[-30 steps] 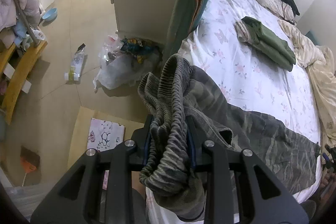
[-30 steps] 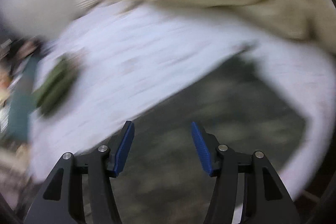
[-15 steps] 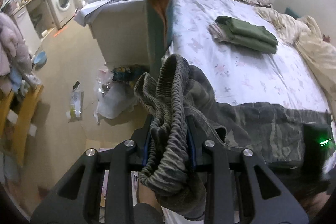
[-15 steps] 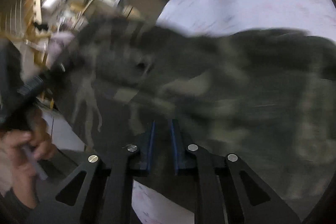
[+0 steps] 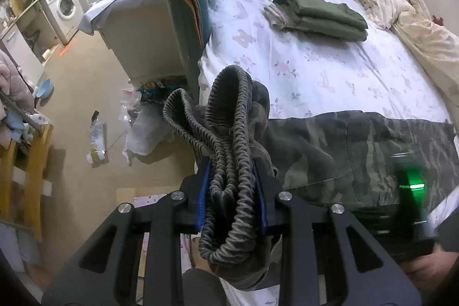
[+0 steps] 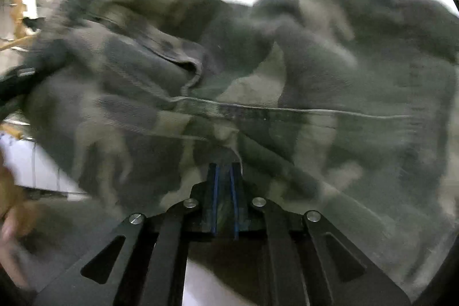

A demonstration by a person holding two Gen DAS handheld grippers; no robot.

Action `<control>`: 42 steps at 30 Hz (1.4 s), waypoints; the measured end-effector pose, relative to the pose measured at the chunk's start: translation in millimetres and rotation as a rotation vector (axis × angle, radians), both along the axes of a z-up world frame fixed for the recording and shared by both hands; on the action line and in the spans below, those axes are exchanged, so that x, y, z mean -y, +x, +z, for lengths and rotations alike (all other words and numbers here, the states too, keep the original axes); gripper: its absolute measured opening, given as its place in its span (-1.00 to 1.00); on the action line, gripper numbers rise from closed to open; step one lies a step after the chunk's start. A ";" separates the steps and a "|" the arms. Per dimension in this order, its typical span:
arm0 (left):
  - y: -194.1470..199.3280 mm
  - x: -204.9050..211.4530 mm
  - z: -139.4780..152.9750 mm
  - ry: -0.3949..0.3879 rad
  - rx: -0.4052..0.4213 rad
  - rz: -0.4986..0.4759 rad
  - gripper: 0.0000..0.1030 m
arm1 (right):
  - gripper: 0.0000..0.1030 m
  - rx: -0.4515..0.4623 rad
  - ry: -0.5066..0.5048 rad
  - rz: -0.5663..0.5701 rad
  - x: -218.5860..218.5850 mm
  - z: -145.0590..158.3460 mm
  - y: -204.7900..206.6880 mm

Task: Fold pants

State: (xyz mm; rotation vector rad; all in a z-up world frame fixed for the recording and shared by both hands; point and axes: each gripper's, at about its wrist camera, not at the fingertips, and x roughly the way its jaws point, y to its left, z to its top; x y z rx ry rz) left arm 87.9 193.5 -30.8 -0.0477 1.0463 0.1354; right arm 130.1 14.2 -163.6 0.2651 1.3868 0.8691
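Observation:
Camouflage pants (image 5: 344,151) lie along the near edge of the flowered bed (image 5: 315,62). My left gripper (image 5: 232,162) is shut on their bunched elastic waistband (image 5: 229,93), lifted off the bed edge above the floor. The right gripper body with its green light (image 5: 410,185) sits on the pants at the right of the left wrist view. In the blurred right wrist view the pants (image 6: 315,62) fill the picture. My right gripper (image 6: 224,165) is closing its jaws, and a fold of the camouflage cloth shows between the nearly touching blue pads.
Folded green clothes (image 5: 321,16) lie mid-bed, a cream duvet (image 5: 416,27) is heaped at the far right. A cluttered cabinet (image 5: 137,42) with a teal garment (image 5: 186,5) stands at the bed's left. Bags and litter (image 5: 143,119) cover the floor; a washing machine (image 5: 64,5) stands behind.
The right gripper swung from the far end of the bed down onto the pants and closed its jaws on the cloth. The left gripper rolled, still holding the waistband.

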 end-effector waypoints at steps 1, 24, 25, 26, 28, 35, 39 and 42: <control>-0.9 2.4 2.0 0.009 0.004 0.008 -0.54 | -0.81 0.017 0.002 -0.013 15.8 8.7 -0.2; 35.1 261.4 -117.9 0.066 -0.228 -0.190 -0.89 | -0.80 0.069 0.100 -0.544 312.3 67.2 -6.4; 30.0 262.3 -118.0 0.021 -0.229 -0.206 -0.89 | -0.80 0.069 0.100 -0.539 311.7 67.8 -6.1; 23.4 261.1 -114.3 -0.015 -0.225 -0.222 -0.87 | -0.80 0.070 0.098 -0.530 310.6 68.3 -5.8; 6.0 249.6 -90.8 -0.116 -0.179 -0.258 -0.68 | -0.80 0.073 0.092 -0.504 309.3 69.3 -4.9; -19.3 116.8 -2.6 -0.043 0.072 0.013 0.62 | 0.32 0.007 0.108 -0.408 268.7 51.6 4.8; -7.2 59.0 -19.8 0.032 -0.002 0.200 0.62 | 0.32 -0.053 0.157 -0.317 215.2 38.0 10.0; -8.2 54.4 -45.4 0.004 -0.056 0.220 0.62 | 0.32 -0.085 0.163 -0.281 175.6 21.6 18.2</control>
